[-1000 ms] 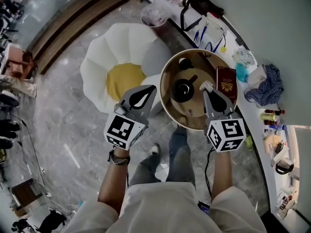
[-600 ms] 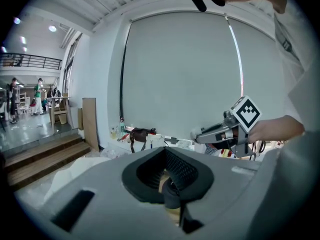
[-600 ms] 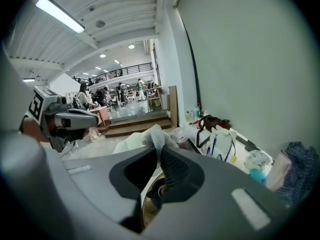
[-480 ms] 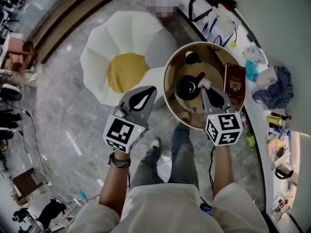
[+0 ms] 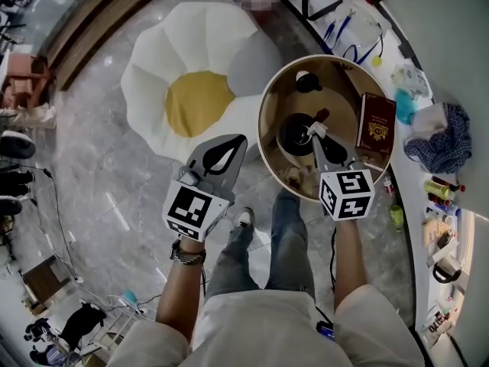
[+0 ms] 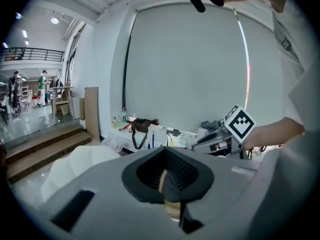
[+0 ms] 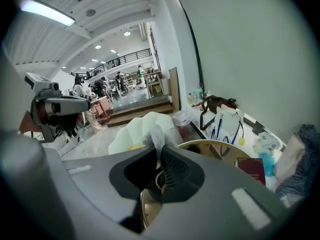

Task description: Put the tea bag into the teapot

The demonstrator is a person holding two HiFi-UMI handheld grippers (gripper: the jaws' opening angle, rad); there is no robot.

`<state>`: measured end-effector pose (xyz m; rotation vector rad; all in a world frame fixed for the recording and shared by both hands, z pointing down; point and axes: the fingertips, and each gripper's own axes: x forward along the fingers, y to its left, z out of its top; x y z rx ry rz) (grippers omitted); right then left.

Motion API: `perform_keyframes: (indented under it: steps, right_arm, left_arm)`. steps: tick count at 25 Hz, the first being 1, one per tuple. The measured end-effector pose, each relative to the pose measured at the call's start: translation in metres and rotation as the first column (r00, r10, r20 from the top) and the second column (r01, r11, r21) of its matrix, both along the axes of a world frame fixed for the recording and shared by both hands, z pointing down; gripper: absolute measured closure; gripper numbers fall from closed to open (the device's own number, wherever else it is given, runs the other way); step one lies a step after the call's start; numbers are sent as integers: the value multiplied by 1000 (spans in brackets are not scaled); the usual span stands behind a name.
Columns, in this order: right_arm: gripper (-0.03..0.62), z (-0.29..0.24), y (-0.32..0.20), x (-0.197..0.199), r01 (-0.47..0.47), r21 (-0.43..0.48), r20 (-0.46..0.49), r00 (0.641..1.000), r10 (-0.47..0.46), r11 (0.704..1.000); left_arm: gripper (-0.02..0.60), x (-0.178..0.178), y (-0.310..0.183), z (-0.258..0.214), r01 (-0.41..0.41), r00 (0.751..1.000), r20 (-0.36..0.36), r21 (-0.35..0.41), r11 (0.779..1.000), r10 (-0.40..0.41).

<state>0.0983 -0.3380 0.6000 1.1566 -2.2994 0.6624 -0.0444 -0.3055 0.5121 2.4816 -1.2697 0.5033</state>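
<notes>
Your right gripper (image 5: 317,138) is clamped on the tea bag (image 5: 318,129), a white tuft poking out past the tips. In the head view the bag sits right of centre, at the right edge of the black teapot (image 5: 295,134) (whether it touches the pot cannot be told). Both are over the round wooden tabletop (image 5: 273,102).

Your left gripper (image 5: 223,153) has its jaws drawn together on nothing. It is left of the tabletop's rim, near centre frame, over the lower edge of a white flower-shaped cushion (image 5: 153,90) with a yellow middle.

Above the teapot in the frame a small dark vessel (image 5: 306,82) stands on the tabletop. A red booklet (image 5: 376,121) lies flat to the right of your right gripper, apart from the teapot. A blue cloth (image 5: 437,140) is bunched at the far right, off the tabletop.
</notes>
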Motion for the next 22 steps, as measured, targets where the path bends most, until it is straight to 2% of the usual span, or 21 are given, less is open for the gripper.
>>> perform_keyframes:
  steps: [13, 22]
  right_arm:
    - [562, 73, 4, -8, 31, -125, -11, 999, -32, 992]
    - [560, 108, 7, -14, 69, -219, -7, 997, -72, 973]
  left_arm:
    - [577, -2, -5, 43, 5, 1000, 5, -63, 998, -4]
    - [577, 3, -2, 62, 9, 1000, -6, -98, 995, -9]
